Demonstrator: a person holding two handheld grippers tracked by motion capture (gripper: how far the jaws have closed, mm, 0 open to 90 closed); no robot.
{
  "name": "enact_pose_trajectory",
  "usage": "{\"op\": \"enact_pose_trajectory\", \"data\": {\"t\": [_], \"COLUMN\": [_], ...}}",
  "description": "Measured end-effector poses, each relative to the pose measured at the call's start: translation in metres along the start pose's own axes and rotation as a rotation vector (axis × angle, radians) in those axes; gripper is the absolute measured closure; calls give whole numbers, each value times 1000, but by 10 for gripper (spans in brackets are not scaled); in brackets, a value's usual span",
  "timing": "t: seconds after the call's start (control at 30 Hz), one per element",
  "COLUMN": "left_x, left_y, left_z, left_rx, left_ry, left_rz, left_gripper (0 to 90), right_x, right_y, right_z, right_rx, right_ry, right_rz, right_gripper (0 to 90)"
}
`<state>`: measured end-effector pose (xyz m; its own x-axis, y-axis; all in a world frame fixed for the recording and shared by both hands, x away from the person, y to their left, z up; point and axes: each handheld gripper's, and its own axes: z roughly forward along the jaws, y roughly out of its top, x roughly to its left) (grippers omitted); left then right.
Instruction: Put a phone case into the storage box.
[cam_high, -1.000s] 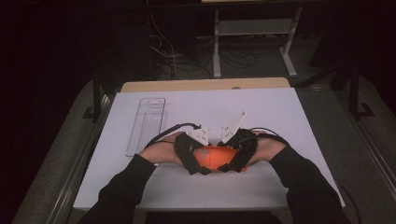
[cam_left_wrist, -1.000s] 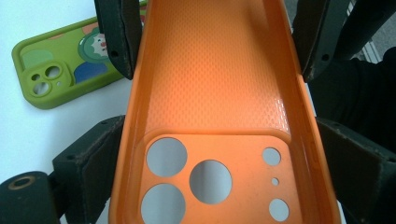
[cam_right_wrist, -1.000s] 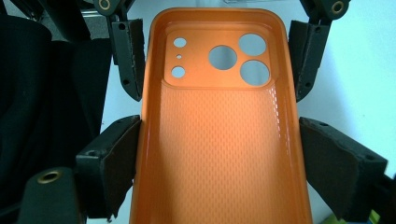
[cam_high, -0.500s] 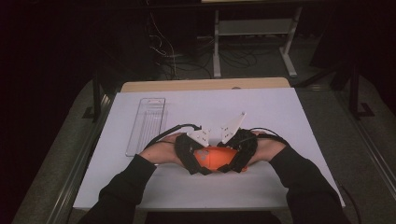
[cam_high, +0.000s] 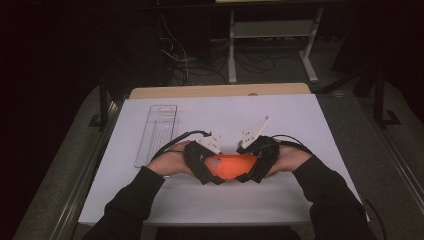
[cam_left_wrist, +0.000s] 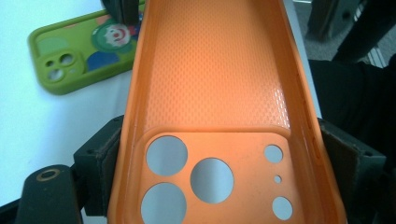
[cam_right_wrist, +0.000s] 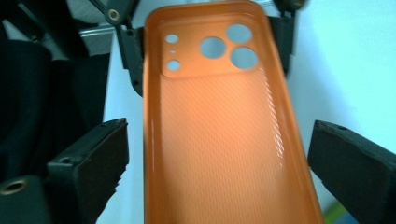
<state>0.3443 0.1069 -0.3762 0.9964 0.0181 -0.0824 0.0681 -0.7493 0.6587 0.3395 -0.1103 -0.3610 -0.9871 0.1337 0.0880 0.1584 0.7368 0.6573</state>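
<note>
An orange phone case (cam_high: 231, 165) lies inside-up between both grippers, low over the white table. My left gripper (cam_left_wrist: 222, 158) is shut on its camera-hole end, with both pads against the case's long sides after closing a little. My right gripper (cam_right_wrist: 219, 163) straddles the other end. Its jaws have just been opening and stand clear of the case on each side. In the high view the left gripper (cam_high: 205, 167) and right gripper (cam_high: 255, 162) face each other across the case.
A green phone case (cam_left_wrist: 79, 51) with a clown picture lies flat on the table beyond the orange one. A clear plastic tray (cam_high: 157, 135) sits at the left of the white table top (cam_high: 300, 120). The person's dark sleeves come in from the front edge.
</note>
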Motion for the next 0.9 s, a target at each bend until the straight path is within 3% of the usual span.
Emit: {"op": "enact_pose_trajectory", "data": {"t": [0.07, 0.13, 0.27, 0.33, 0.6, 0.73, 0.9], "left_x": [1, 1, -1, -2, -3, 0, 4], "left_y": [-2, -3, -7, -9, -16, -18, -22], "left_z": [-1, -2, -3, -4, -9, -10, -11], "left_rx": [-4, -9, -2, 9, 17, 23, 15], "left_ry": [18, 38, 40, 52, 116, 161, 205], "left_rz": [-26, -53, -84, -70, -123, -176, -238], "left_gripper": [155, 155, 155, 155, 155, 155, 156], "right_x": [-1, -5, -5, -4, -6, -8, -9], "right_y": [-2, -5, -11, -13, -23, -29, -36], "right_z": [-5, -9, -17, -20, -27, -26, -20], "right_rx": [-17, -48, -67, -77, -100, -119, -124], "right_ry": [-18, -48, -89, -107, -189, -250, -268], "right_rz": [17, 3, 44, 84, 177, 268, 324], "right_gripper": [43, 43, 42, 40, 35, 51, 29]}}
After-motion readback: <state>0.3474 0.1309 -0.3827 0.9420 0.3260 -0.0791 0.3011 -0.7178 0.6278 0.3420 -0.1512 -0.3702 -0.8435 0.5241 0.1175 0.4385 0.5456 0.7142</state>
